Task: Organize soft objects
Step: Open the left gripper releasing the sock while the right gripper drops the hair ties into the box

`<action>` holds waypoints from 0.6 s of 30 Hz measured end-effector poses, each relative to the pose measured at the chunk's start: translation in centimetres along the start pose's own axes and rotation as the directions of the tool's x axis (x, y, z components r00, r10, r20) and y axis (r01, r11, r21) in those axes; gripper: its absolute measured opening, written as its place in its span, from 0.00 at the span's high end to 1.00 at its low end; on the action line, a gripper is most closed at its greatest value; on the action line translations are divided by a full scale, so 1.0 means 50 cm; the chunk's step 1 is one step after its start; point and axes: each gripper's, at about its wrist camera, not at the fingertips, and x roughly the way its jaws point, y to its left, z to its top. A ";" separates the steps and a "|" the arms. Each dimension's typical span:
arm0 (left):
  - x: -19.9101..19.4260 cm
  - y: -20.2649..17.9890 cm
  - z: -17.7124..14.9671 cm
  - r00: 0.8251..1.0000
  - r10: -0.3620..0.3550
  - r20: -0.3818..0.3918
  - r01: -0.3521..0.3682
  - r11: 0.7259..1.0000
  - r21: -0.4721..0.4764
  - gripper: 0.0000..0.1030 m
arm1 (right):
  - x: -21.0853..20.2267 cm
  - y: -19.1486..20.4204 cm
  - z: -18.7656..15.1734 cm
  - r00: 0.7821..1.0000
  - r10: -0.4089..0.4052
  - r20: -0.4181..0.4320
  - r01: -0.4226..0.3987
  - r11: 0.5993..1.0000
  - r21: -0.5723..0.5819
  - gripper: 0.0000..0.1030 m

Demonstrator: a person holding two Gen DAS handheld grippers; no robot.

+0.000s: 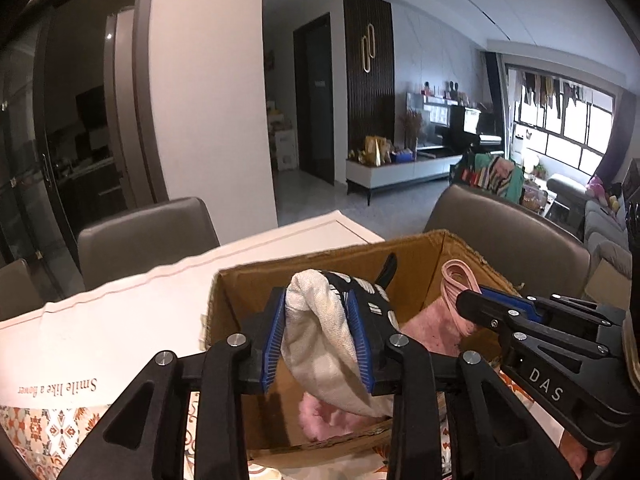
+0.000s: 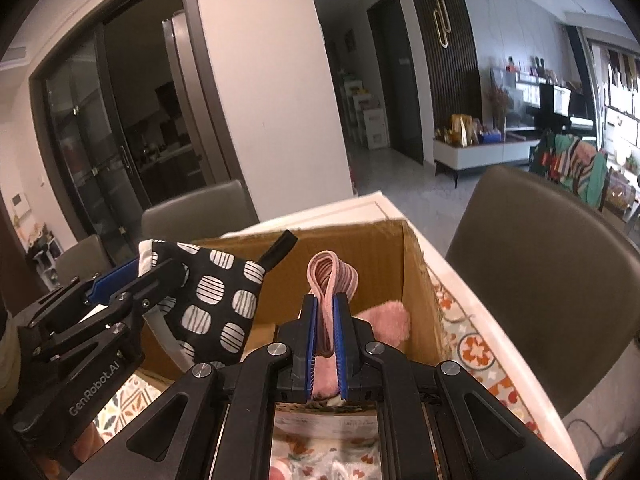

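Note:
An open cardboard box (image 1: pixel 256 280) stands on the table. Over its opening, my left gripper (image 1: pixel 318 308) is shut on a padded mitt (image 1: pixel 316 344), cream inside and black with white spots (image 2: pixel 216 300) outside. To its right, my right gripper (image 2: pixel 326 312) is shut on a pink fluffy item by its pink elastic band (image 2: pixel 332 276). The fluffy body (image 2: pixel 388 320) hangs inside the box. In the left wrist view the right gripper (image 1: pixel 468 304) reaches in from the right. More pink fluff (image 1: pixel 324 416) shows at the box bottom under the mitt. The left gripper (image 2: pixel 156 276) appears at the left of the right wrist view.
The box rests on a patterned tablecloth (image 2: pixel 472 340), with a white printed sheet (image 1: pixel 120 320) to the left. Grey chairs stand behind the table (image 1: pixel 140 232) and to the right (image 2: pixel 540 260). A living room with a low cabinet lies beyond.

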 end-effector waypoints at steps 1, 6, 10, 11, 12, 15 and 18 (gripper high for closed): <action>0.002 0.001 0.001 1.000 -0.001 -0.005 0.001 1.000 0.001 0.68 | 0.002 -0.003 -0.002 1.000 -0.001 -0.008 0.001 1.000 0.006 0.91; 0.003 -0.005 -0.002 1.000 -0.006 -0.015 0.006 1.000 0.008 0.60 | 0.007 -0.011 0.000 1.000 0.002 -0.031 -0.001 1.000 0.021 0.83; -0.003 -0.005 0.003 1.000 -0.006 -0.001 0.006 1.000 0.017 0.53 | 0.000 -0.014 0.002 1.000 -0.001 -0.025 0.002 0.999 0.032 0.73; -0.006 -0.003 0.004 1.000 -0.004 0.000 0.004 1.000 0.021 0.47 | -0.002 -0.016 0.004 1.000 -0.003 -0.020 0.004 1.000 0.031 0.73; -0.009 -0.002 0.005 1.000 -0.001 0.003 0.001 1.000 0.021 0.45 | -0.003 -0.017 0.005 1.000 -0.002 -0.015 0.002 1.000 0.029 0.73; -0.022 0.001 0.006 1.000 0.011 0.017 -0.012 1.000 0.022 0.45 | -0.006 -0.015 0.010 1.000 0.000 -0.015 0.000 1.000 0.022 0.69; -0.037 0.003 0.008 0.999 0.023 0.030 -0.024 0.999 0.032 0.45 | -0.018 -0.011 0.014 1.000 -0.012 -0.002 0.012 1.000 0.018 0.69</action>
